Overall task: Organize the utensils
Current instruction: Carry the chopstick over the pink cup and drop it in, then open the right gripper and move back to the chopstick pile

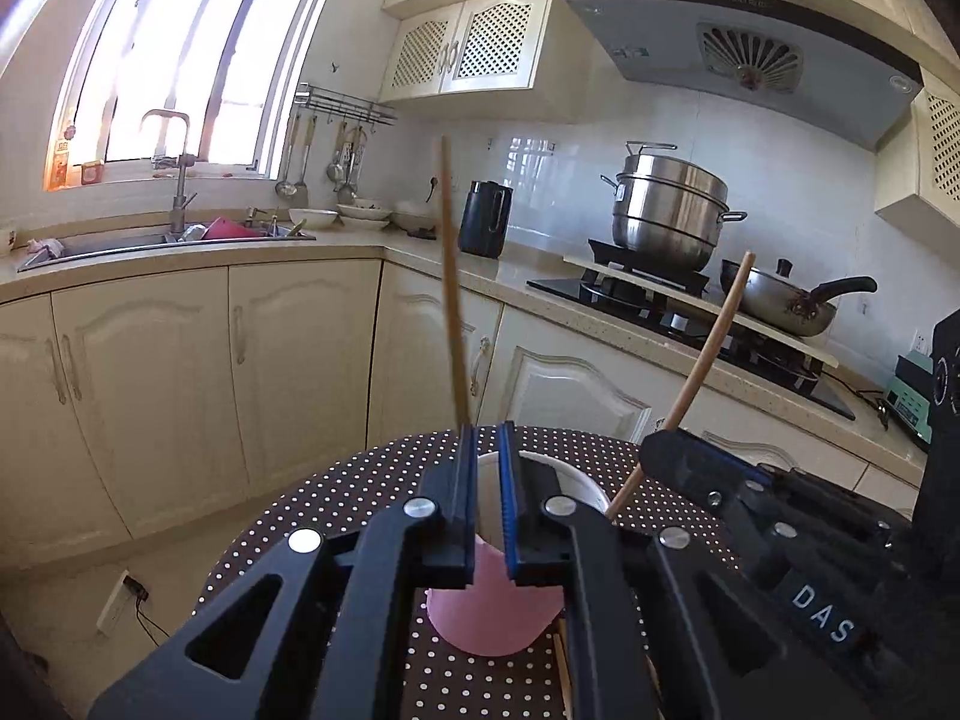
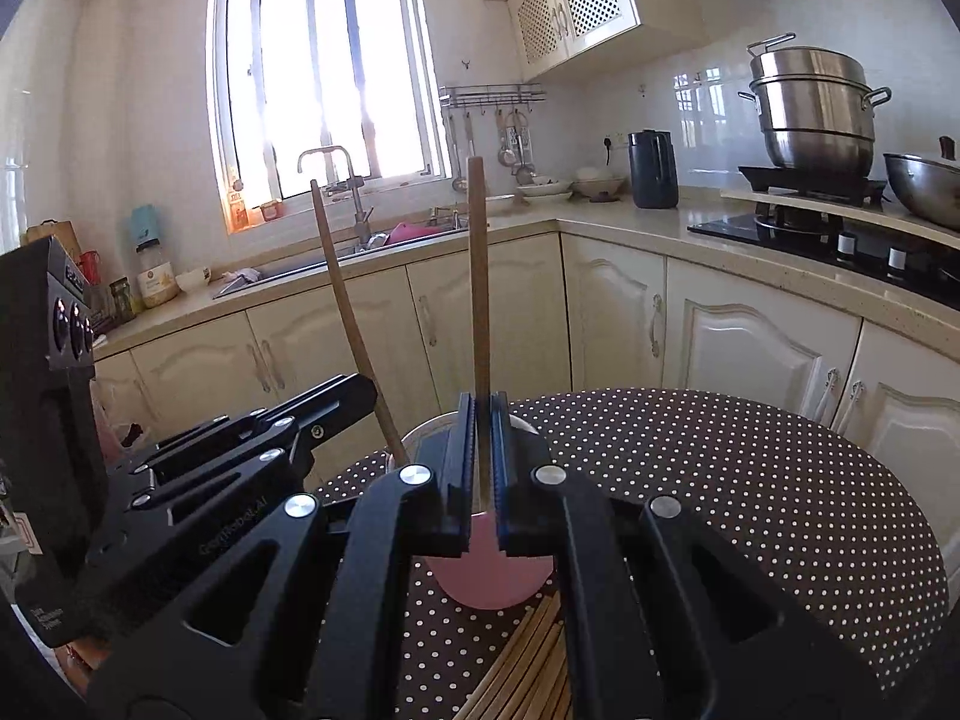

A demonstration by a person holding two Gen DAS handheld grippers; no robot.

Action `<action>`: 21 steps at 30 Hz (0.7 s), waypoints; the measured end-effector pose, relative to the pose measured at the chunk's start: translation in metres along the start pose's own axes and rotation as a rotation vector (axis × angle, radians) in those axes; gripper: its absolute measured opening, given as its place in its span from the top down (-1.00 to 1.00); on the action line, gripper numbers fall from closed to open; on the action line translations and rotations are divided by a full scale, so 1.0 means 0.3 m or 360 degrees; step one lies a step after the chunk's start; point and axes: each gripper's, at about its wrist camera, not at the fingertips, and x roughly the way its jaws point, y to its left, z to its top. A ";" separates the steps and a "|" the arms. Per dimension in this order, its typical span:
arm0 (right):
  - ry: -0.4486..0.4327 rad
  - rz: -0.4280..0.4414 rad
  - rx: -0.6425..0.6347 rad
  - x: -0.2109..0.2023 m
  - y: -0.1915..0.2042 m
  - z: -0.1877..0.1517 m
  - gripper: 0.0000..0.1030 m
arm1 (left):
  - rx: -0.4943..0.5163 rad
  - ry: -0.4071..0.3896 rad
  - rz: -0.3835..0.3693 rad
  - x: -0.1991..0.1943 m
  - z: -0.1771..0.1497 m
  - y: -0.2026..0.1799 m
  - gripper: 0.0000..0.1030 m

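Note:
A pink cup (image 1: 492, 624) with a white inside stands on the dotted tablecloth (image 1: 336, 492), right under both grippers. Over its mouth my left gripper (image 1: 486, 429) stands slightly open. A wooden chopstick (image 1: 453, 276) rises along the left finger, and a gap shows beside it. In the right wrist view that chopstick (image 2: 348, 312) slants past the left gripper (image 2: 366, 387) down to the cup rim. My right gripper (image 2: 482, 399) is shut on a second chopstick (image 2: 478, 276) that stands upright above the cup (image 2: 492, 582). Several loose chopsticks (image 2: 528, 660) lie in front of the cup.
The round table's (image 2: 750, 480) far edge faces cream kitchen cabinets (image 1: 150, 384). On the counter are a sink (image 1: 162, 240), a black kettle (image 1: 485, 219) and a stove with a steel pot (image 1: 669, 219) and a pan (image 1: 786, 300).

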 end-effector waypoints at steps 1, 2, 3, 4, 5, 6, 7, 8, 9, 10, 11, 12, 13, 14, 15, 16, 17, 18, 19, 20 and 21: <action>0.0005 -0.0006 0.0012 -0.001 -0.001 -0.001 0.87 | 0.0011 0.0016 0.0004 -0.005 0.000 -0.001 0.53; 0.0016 -0.0008 0.0029 -0.002 -0.003 -0.003 0.87 | 0.0023 0.0025 0.0011 -0.010 0.000 -0.003 0.35; 0.0027 -0.0006 0.0042 -0.003 -0.001 -0.005 0.83 | 0.0033 0.0022 0.0016 -0.020 -0.002 -0.004 0.19; 0.0038 -0.0009 0.0049 -0.006 0.001 -0.008 0.71 | 0.0047 0.0009 0.0018 -0.034 -0.004 -0.005 0.19; 0.0040 -0.0022 0.0051 -0.011 0.003 -0.010 0.65 | 0.0057 0.0001 0.0032 -0.047 -0.006 -0.003 0.19; 0.0037 -0.0035 0.0056 -0.018 0.002 -0.009 0.52 | 0.0059 0.0000 0.0040 -0.057 -0.006 -0.001 0.18; 0.0033 -0.0040 0.0065 -0.026 0.000 -0.010 0.39 | 0.0051 0.0005 0.0036 -0.067 -0.005 0.005 0.15; 0.0030 -0.0042 0.0077 -0.035 -0.003 -0.010 0.31 | 0.0036 0.0011 0.0037 -0.076 -0.003 0.014 0.13; 0.0022 -0.0048 0.0086 -0.045 -0.005 -0.009 0.08 | 0.0018 0.0013 0.0044 -0.084 0.001 0.021 0.09; 0.0009 -0.0053 0.0087 -0.059 -0.003 -0.006 0.01 | -0.0003 0.0011 0.0044 -0.097 0.004 0.031 -0.02; 0.0003 -0.0054 0.0080 -0.071 0.000 -0.002 0.01 | -0.0018 0.0007 0.0044 -0.110 0.006 0.037 -0.06; 0.0002 -0.0054 0.0072 -0.079 0.005 0.004 0.00 | -0.0030 -0.0005 0.0049 -0.128 0.008 0.042 -0.08; 0.0001 -0.0054 0.0064 -0.090 0.012 0.007 -0.01 | -0.0031 -0.0015 0.0051 -0.141 0.011 0.040 -0.09; -0.0004 -0.0055 0.0054 -0.101 0.018 0.010 -0.02 | -0.0024 -0.0026 0.0058 -0.157 0.013 0.038 -0.10; -0.0011 -0.0058 0.0044 -0.114 0.026 0.013 -0.05 | -0.0015 -0.0033 0.0065 -0.169 0.015 0.032 -0.13; -0.0020 -0.0057 0.0035 -0.130 0.033 0.016 -0.08 | 0.0001 -0.0041 0.0070 -0.185 0.017 0.024 -0.15; -0.0028 -0.0056 0.0030 -0.143 0.039 0.020 -0.09 | 0.0016 -0.0048 0.0073 -0.199 0.019 0.018 -0.15; -0.0036 -0.0054 0.0026 -0.159 0.045 0.023 -0.10 | 0.0031 -0.0054 0.0080 -0.215 0.020 0.011 -0.17; -0.0041 -0.0053 0.0021 -0.173 0.051 0.027 -0.12 | 0.0037 -0.0062 0.0080 -0.230 0.021 0.004 -0.18; -0.0045 -0.0053 0.0015 -0.185 0.055 0.033 -0.12 | 0.0038 -0.0069 0.0078 -0.243 0.024 -0.001 -0.18; -0.0052 -0.0052 0.0007 -0.201 0.061 0.036 -0.13 | 0.0037 -0.0078 0.0080 -0.259 0.027 -0.006 -0.19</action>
